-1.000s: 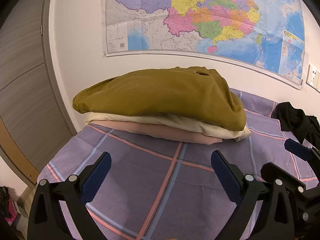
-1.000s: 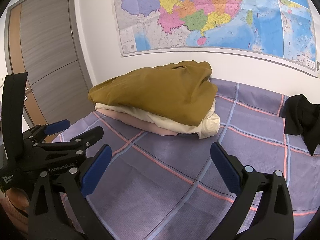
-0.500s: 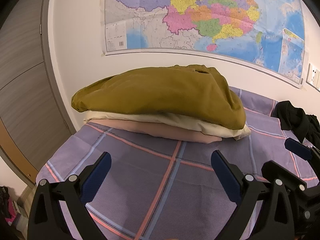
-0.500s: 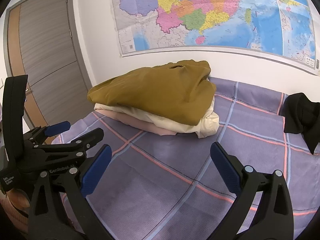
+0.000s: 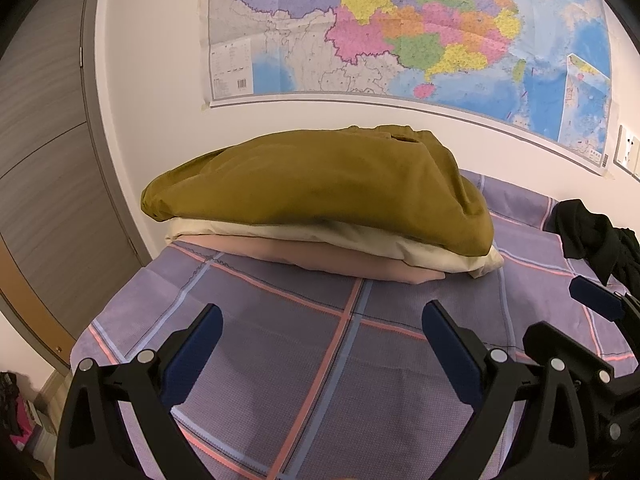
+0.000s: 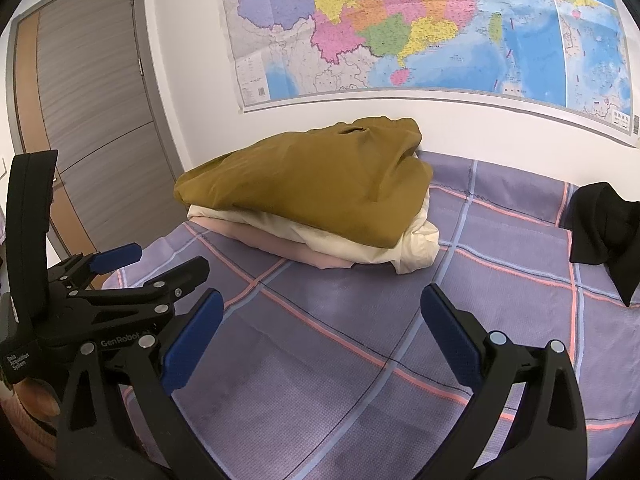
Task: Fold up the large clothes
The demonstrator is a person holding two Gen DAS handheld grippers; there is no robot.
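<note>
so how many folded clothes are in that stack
3, stacked by the wall: mustard one on top, cream one in the middle, pink one at the bottom. More could be hidden underneath.

- The bed (image 5: 280, 360) carries a purple plaid sheet with pink and blue lines.
- A folded stack rests near the wall: pink garment (image 5: 320, 256) lowest, touching the sheet, cream garment (image 5: 360, 240) on it, mustard garment (image 5: 320, 184) topmost.
- A crumpled black garment (image 6: 600, 224) lies well apart, toward the right.
</note>
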